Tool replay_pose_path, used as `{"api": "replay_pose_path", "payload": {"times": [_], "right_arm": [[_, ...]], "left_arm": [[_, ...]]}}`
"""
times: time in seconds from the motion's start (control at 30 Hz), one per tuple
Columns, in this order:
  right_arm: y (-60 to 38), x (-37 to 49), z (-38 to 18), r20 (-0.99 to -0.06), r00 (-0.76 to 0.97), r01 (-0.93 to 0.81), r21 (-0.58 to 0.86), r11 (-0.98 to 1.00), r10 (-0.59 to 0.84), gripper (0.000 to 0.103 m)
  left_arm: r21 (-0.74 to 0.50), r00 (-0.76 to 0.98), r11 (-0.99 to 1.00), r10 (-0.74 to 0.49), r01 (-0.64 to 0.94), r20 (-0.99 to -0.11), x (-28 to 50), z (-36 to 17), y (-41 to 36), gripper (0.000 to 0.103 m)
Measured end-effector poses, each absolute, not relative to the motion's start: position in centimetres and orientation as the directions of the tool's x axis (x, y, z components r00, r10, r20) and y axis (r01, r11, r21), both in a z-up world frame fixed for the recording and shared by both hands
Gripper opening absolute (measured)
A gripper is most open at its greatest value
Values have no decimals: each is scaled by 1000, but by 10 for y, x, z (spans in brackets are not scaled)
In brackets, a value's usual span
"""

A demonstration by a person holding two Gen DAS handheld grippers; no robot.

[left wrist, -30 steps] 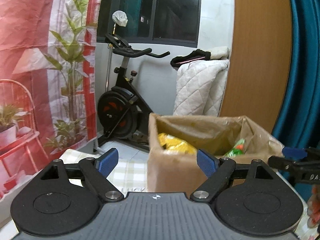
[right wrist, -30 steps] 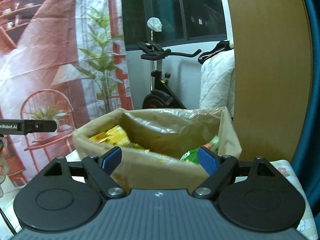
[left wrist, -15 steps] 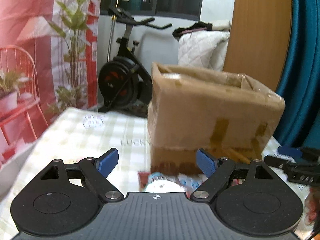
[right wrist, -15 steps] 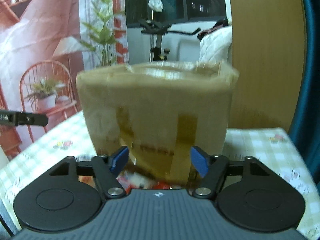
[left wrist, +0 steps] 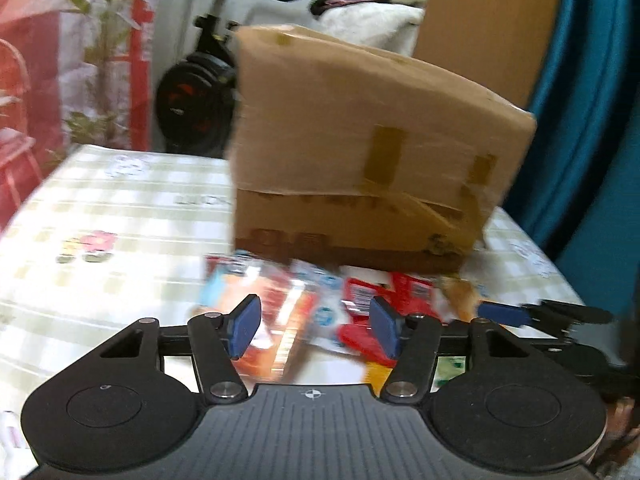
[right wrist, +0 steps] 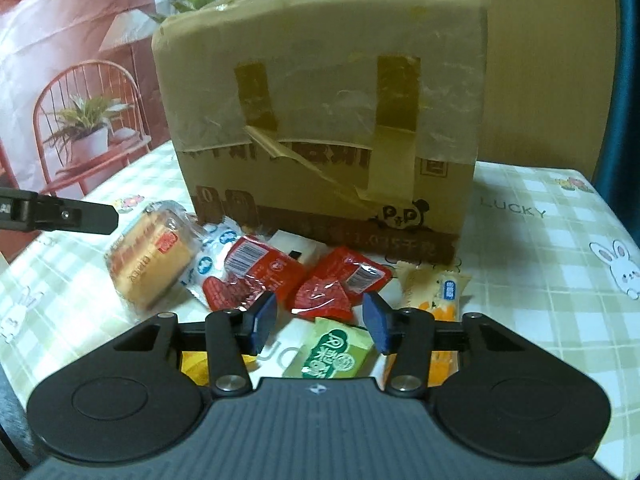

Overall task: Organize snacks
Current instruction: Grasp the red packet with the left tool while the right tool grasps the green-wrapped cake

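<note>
A taped cardboard box stands on the checked tablecloth; it also shows in the left wrist view. Several snack packs lie in front of it: a wrapped cake, two red packs, a white-blue pack, a yellow pack and a green pack. My right gripper is open and empty, low over the red and green packs. My left gripper is open and empty above the blurred snacks.
An exercise bike and a red printed backdrop stand beyond the table's far edge. A wooden panel and a teal curtain are at the right. The left gripper's finger reaches in over the table's left side.
Both grippers have dropped from above the box's open top to table height in front of it. The snacks on the cloth have come into view. Both jaws narrowed a little but stay open.
</note>
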State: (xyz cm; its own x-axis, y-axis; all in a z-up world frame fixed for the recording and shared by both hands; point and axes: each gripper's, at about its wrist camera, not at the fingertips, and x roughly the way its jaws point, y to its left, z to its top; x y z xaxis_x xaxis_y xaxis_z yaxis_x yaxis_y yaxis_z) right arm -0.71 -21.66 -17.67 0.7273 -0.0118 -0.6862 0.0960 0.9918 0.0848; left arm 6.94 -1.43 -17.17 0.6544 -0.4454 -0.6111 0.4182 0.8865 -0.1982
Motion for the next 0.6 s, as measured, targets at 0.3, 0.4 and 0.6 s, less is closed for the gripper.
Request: {"api": "replay_pose_path", "payload": {"times": [0.3, 0.4, 0.6], "right_arm": [[-241, -15, -185, -690, 724, 138, 117, 983, -20, 40], [-249, -22, -187, -689, 725, 157, 153, 976, -8, 40], [-252, -29, -184, -682, 731, 164, 194, 967, 12, 40]], "left_arm": [[-108, 575, 823, -476, 557, -665, 79, -205, -81, 64], [-112, 547, 823, -464, 556, -696, 88, -219, -90, 64], [-56, 546, 824, -423, 564, -723, 98, -234, -101, 65]]}}
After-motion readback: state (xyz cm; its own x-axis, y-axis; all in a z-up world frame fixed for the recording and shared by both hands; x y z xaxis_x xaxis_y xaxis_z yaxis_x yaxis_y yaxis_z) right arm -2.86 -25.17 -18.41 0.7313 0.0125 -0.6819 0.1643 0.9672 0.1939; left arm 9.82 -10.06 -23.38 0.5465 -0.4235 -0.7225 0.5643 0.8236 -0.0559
